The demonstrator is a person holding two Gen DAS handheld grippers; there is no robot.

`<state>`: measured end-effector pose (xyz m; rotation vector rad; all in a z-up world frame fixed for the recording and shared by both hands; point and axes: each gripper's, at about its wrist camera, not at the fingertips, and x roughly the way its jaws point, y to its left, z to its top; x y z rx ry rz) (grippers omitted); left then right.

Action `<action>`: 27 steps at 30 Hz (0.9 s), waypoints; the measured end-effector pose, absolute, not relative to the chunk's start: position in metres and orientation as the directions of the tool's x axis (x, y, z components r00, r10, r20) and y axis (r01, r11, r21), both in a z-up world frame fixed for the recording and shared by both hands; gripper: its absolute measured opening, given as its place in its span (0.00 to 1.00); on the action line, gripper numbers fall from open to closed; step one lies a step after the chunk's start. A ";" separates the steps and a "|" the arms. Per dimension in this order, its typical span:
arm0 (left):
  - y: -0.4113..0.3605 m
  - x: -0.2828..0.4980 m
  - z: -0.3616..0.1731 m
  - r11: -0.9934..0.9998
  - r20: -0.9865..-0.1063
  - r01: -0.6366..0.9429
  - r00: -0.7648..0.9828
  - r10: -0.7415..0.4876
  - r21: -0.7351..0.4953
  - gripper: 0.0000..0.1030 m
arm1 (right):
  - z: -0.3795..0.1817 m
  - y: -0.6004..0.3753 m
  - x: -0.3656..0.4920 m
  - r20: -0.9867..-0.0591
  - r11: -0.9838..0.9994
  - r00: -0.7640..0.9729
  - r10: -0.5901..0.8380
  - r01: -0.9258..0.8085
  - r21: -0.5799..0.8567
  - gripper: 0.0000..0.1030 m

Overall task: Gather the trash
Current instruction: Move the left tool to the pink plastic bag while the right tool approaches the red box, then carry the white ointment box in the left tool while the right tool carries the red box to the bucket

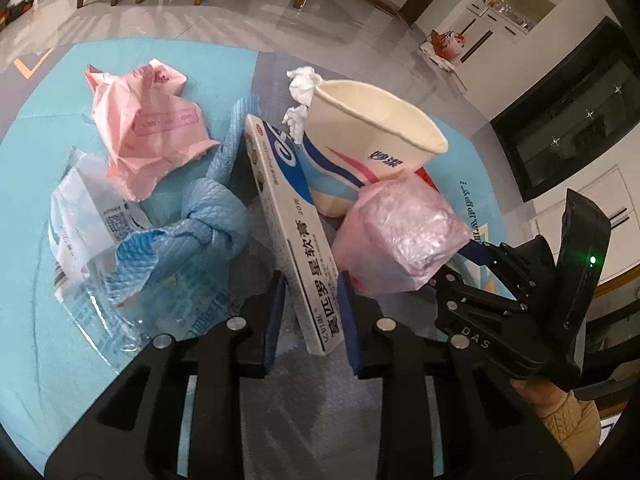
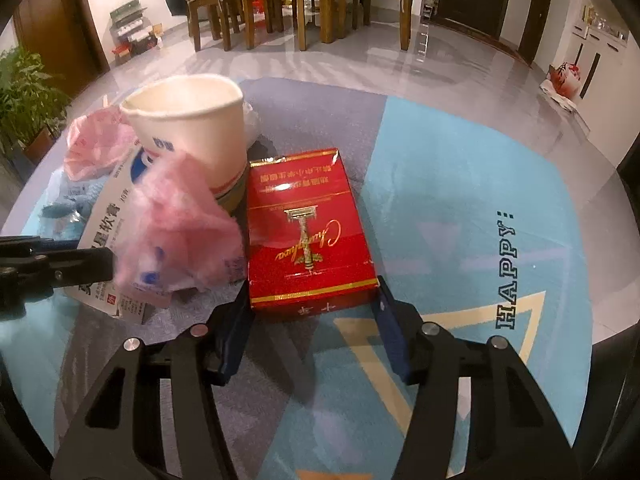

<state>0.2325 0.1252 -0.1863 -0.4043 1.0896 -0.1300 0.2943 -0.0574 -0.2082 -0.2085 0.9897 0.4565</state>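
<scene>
On the glass counter, the long white ointment box is pinched by the left tongs — the flat red cigarette pack is straddled by the half-open right tongs, grip unclear. Nothing is collected yet — the white paper cup and pink plastic bags are left.

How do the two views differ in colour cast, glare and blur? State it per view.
Left wrist view: cool bluish cast, crisp print on the white ointment box, fisheye bending the edges. Right wrist view: warm cast, glare streaks on the glossy grey floor, the crumpled pink plastic bag soft and blurred.
</scene>
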 end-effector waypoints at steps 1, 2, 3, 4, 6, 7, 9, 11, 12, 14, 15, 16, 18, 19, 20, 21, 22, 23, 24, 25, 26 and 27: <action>0.126 0.231 -0.183 0.921 -0.831 -0.089 0.471 -0.297 -0.380 0.24 | -0.205 -0.059 0.292 -0.837 0.888 0.475 0.270 -0.459 0.025 0.55; 0.125 0.229 -0.180 0.921 -0.826 -0.083 0.479 -0.298 -0.380 0.24 | -0.203 -0.059 0.292 -0.834 0.889 0.482 0.267 -0.457 0.020 0.55; 0.126 0.226 -0.177 0.922 -0.822 -0.078 0.485 -0.298 -0.380 0.24 | -0.200 -0.062 0.290 -0.830 0.891 0.487 0.271 -0.454 0.024 0.55; 0.126 0.222 -0.173 0.924 -0.817 -0.069 0.495 -0.296 -0.376 0.23 | -0.198 -0.063 0.289 -0.828 0.892 0.488 0.275 -0.451 0.030 0.55; 0.127 0.215 -0.167 0.928 -0.810 -0.058 0.510 -0.290 -0.369 0.21 | -0.194 -0.069 0.284 -0.826 0.896 0.496 0.269 -0.442 0.026 0.55; 0.128 0.210 -0.163 0.930 -0.806 -0.052 0.517 -0.287 -0.364 0.19 | -0.192 -0.072 0.280 -0.822 0.898 0.502 0.268 -0.439 0.025 0.55; 0.131 0.204 -0.160 0.929 -0.802 -0.045 0.520 -0.292 -0.367 0.17 | -0.188 -0.077 0.276 -0.819 0.901 0.506 0.269 -0.433 0.028 0.55; 0.132 0.197 -0.157 0.933 -0.801 -0.033 0.524 -0.290 -0.359 0.17 | -0.184 -0.082 0.270 -0.813 0.903 0.514 0.273 -0.428 0.033 0.55; 0.132 0.194 -0.157 0.935 -0.802 -0.027 0.523 -0.289 -0.354 0.17 | -0.183 -0.083 0.267 -0.812 0.903 0.515 0.274 -0.428 0.033 0.55; 0.128 0.189 -0.156 0.943 -0.806 -0.014 0.523 -0.277 -0.333 0.17 | -0.181 -0.085 0.262 -0.808 0.904 0.524 0.268 -0.426 0.024 0.55; 0.127 0.187 -0.155 0.945 -0.807 -0.011 0.525 -0.272 -0.326 0.17 | -0.179 -0.087 0.259 -0.802 0.906 0.535 0.264 -0.422 0.017 0.55; 0.124 0.185 -0.154 0.950 -0.808 -0.011 0.529 -0.260 -0.313 0.16 | -0.177 -0.088 0.258 -0.798 0.909 0.544 0.259 -0.416 0.011 0.55; 0.123 0.183 -0.150 0.950 -0.805 -0.015 0.536 -0.255 -0.312 0.16 | -0.172 -0.096 0.257 -0.783 0.925 0.571 0.246 -0.380 0.013 0.55; 0.125 0.180 -0.145 0.949 -0.796 -0.020 0.550 -0.254 -0.316 0.16 | -0.170 -0.099 0.258 -0.779 0.930 0.577 0.246 -0.368 0.021 0.55; 0.126 0.178 -0.142 0.948 -0.790 -0.022 0.561 -0.250 -0.316 0.16 | -0.168 -0.105 0.258 -0.772 0.936 0.587 0.243 -0.349 0.030 0.55; 0.127 0.175 -0.138 0.950 -0.781 -0.027 0.576 -0.240 -0.312 0.16 | -0.165 -0.111 0.257 -0.764 0.943 0.599 0.241 -0.332 0.038 0.55; 0.128 0.173 -0.134 0.951 -0.774 -0.026 0.588 -0.234 -0.308 0.16 | -0.163 -0.113 0.256 -0.759 0.945 0.605 0.240 -0.323 0.042 0.55; 0.130 0.171 -0.130 0.951 -0.767 -0.027 0.598 -0.231 -0.307 0.16 | -0.158 -0.117 0.255 -0.751 0.949 0.614 0.242 -0.311 0.051 0.55; 0.130 0.169 -0.126 0.951 -0.761 -0.029 0.607 -0.228 -0.308 0.16 | -0.154 -0.121 0.254 -0.743 0.952 0.623 0.244 -0.301 0.060 0.55; 0.132 0.166 -0.121 0.949 -0.751 -0.027 0.619 -0.230 -0.314 0.16 | -0.152 -0.123 0.252 -0.737 0.953 0.630 0.245 -0.295 0.065 0.55; 0.133 0.163 -0.117 0.948 -0.744 -0.027 0.627 -0.231 -0.317 0.16 | -0.148 -0.127 0.249 -0.730 0.955 0.638 0.247 -0.287 0.072 0.55; 0.134 0.162 -0.114 0.947 -0.739 -0.027 0.633 -0.231 -0.319 0.16 | -0.145 -0.131 0.246 -0.721 0.956 0.646 0.251 -0.281 0.081 0.55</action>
